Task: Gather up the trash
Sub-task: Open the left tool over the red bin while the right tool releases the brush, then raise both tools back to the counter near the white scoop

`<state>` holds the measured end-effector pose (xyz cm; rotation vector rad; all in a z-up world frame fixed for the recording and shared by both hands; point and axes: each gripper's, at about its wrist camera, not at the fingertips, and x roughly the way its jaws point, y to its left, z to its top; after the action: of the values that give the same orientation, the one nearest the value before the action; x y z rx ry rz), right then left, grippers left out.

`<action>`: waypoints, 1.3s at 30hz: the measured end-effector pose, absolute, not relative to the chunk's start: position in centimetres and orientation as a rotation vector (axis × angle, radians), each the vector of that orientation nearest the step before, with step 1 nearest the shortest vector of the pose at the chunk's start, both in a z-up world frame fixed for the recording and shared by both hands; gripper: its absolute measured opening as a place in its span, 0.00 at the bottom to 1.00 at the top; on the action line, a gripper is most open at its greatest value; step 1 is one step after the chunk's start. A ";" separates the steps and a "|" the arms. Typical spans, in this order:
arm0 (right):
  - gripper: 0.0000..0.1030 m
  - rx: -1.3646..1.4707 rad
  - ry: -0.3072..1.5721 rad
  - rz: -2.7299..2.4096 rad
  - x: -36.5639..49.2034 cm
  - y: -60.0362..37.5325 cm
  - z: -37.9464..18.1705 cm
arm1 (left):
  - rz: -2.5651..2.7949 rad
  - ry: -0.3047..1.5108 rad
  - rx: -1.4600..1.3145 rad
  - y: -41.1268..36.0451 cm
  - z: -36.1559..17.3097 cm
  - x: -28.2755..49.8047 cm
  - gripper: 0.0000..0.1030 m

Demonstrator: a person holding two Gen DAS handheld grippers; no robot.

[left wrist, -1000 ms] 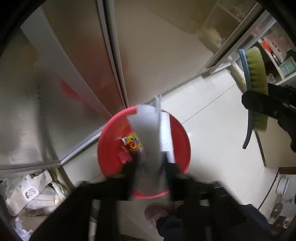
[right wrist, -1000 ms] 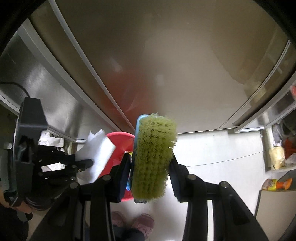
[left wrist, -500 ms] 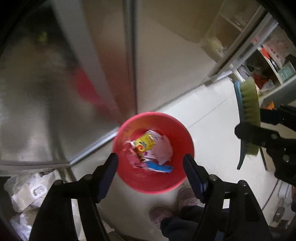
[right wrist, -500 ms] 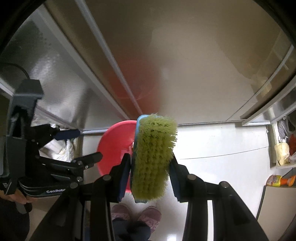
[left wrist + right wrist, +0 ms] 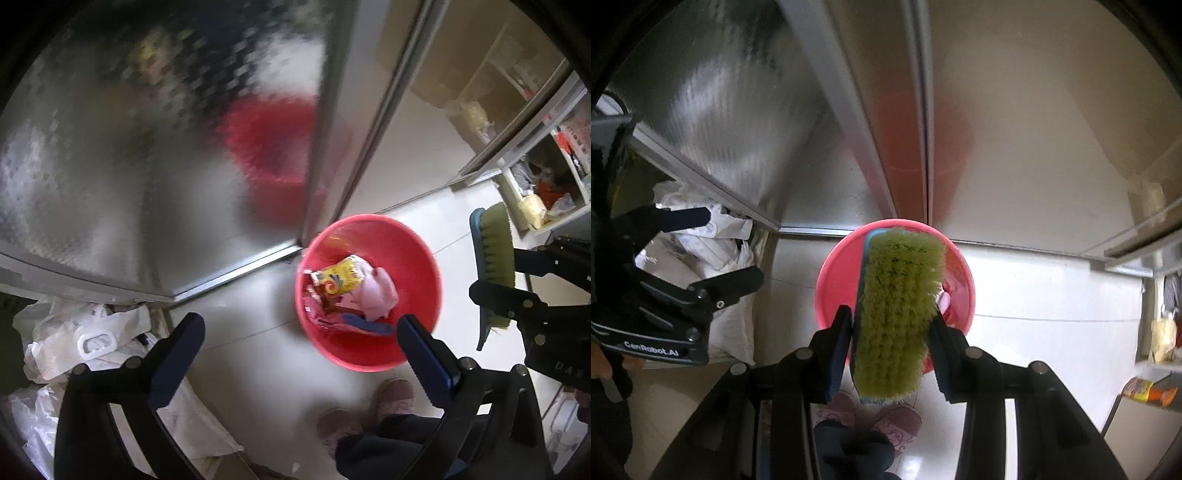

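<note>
A red bucket (image 5: 417, 254) stands on the floor by a steel cabinet corner. It holds a yellow wrapper (image 5: 338, 278), a crumpled white tissue (image 5: 376, 295) and other wrappers. My left gripper (image 5: 301, 328) is open and empty, above and left of the bucket. My right gripper (image 5: 892, 325) is shut on a green-bristled brush (image 5: 894, 310) with a blue back, held over the bucket (image 5: 834, 280). The brush (image 5: 495, 258) and right gripper (image 5: 517, 280) also show at the right of the left wrist view. The left gripper (image 5: 701, 251) shows at the left of the right wrist view.
Steel cabinet doors (image 5: 147, 166) rise behind the bucket. White plastic bags (image 5: 88, 332) lie on the floor at the left. Open shelves (image 5: 546, 184) with packets stand at the right. The person's slippered feet (image 5: 871, 417) stand just before the bucket.
My left gripper opened and dropped the white tissue into the bucket, then swung left. The right gripper moved the brush over the bucket.
</note>
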<state>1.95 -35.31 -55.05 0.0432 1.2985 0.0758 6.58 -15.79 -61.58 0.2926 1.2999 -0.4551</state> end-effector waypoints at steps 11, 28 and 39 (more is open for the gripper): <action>0.88 -0.037 1.279 0.018 1.4 -32.9 -51.3 | -0.431 1.290 0.298 -14.0 -56.1 5.4 1.00; 1.00 -0.001 1.135 -0.042 -2.0 -32.3 -26.1 | -0.425 1.155 0.286 -13.9 -27.2 1.3 1.00; 1.00 -0.001 1.005 0.021 -3.4 -29.9 -12.5 | -0.378 1.059 0.256 -13.6 -11.8 -0.5 1.00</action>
<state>-3.37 -29.90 -12.50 -0.0011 1.0047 0.0212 -0.47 -13.57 -11.78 0.2563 1.0591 -0.3777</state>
